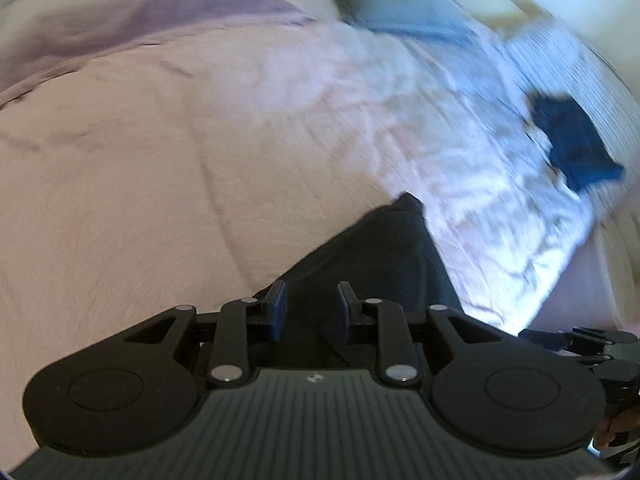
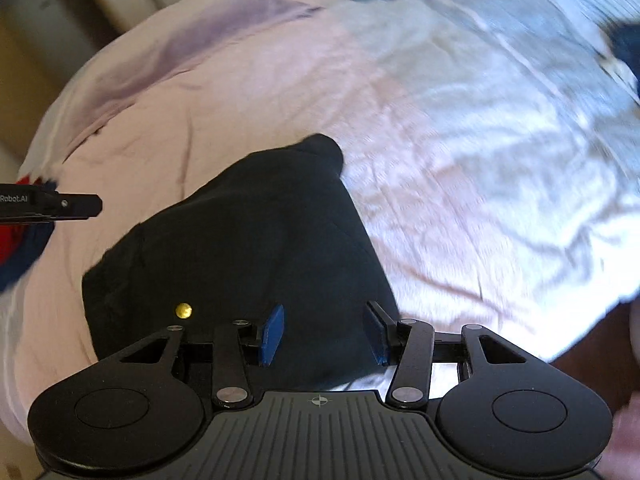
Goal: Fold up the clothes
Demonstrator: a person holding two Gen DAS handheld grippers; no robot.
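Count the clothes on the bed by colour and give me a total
Black: 1, the black garment
Blue: 1, the blue garment
Red and blue: 1, the red and blue garment
Total: 3

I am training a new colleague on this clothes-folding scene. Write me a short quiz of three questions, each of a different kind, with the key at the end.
1. True or false: the right tool is clamped on the dark garment.
2. Multiple choice: in the left wrist view, where does the blue garment lie?
A) on the bed cover, far off to the right
B) between the pads of the tool
C) on top of the dark garment
3. Fill the gap: the small round stud on the dark garment is ___ in colour.

Key: 1 false, its pads stand apart and hold nothing; 2 A; 3 gold.
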